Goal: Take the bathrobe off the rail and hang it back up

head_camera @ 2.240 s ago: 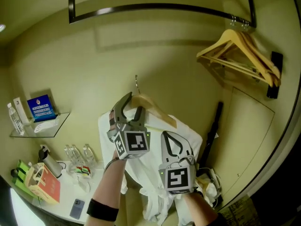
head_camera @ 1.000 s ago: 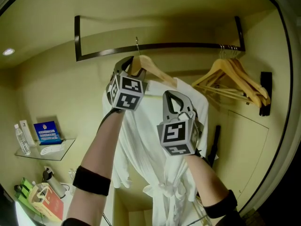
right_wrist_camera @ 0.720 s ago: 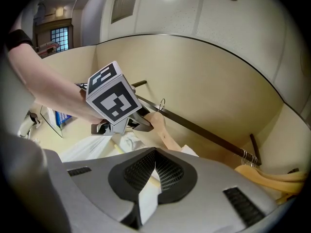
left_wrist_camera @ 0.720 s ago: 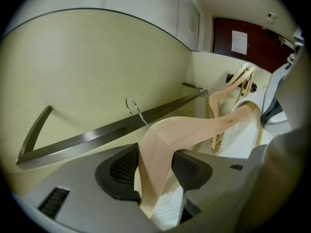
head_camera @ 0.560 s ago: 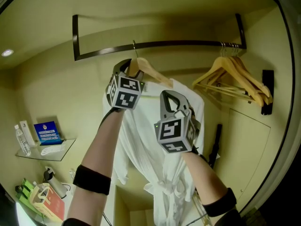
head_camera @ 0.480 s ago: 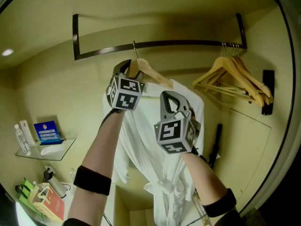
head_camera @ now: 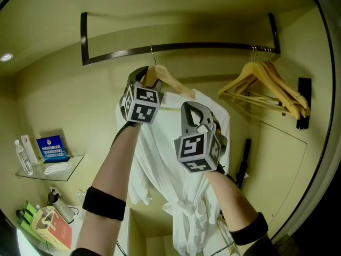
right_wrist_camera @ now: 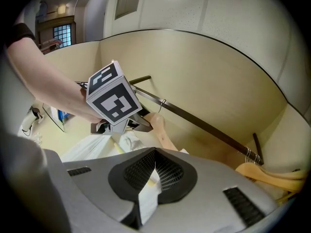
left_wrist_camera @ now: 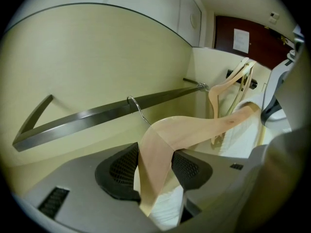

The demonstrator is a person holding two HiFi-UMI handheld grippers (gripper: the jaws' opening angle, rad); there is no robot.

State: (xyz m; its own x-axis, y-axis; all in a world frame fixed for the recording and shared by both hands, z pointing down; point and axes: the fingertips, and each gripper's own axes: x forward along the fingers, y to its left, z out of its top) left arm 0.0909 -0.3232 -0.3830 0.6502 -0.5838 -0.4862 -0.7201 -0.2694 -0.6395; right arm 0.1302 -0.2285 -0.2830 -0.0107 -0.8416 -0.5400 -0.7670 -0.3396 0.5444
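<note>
A beige closet nook has a dark rail (head_camera: 213, 46) running across its top. My left gripper (left_wrist_camera: 155, 166) pinches the wooden hanger (left_wrist_camera: 204, 127) near its neck, and the hanger's hook points up at the rail. The white bathrobe (head_camera: 154, 167) drapes from the hanger, its length running straight down. My right gripper (right_wrist_camera: 154, 171) is pressed together on a fold of the bathrobe. Spare hangers (head_camera: 266, 84) hang at the rail's right end.

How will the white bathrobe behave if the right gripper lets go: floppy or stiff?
Likely floppy: the bathrobe hangs in loose folds below the wooden hanger, and the right gripper pinches only a thin fold. Probably fairly heavy for fabric, since it looks thick and long. It may slide off the hanger's smooth sloped arm, which the left gripper clamps.
</note>
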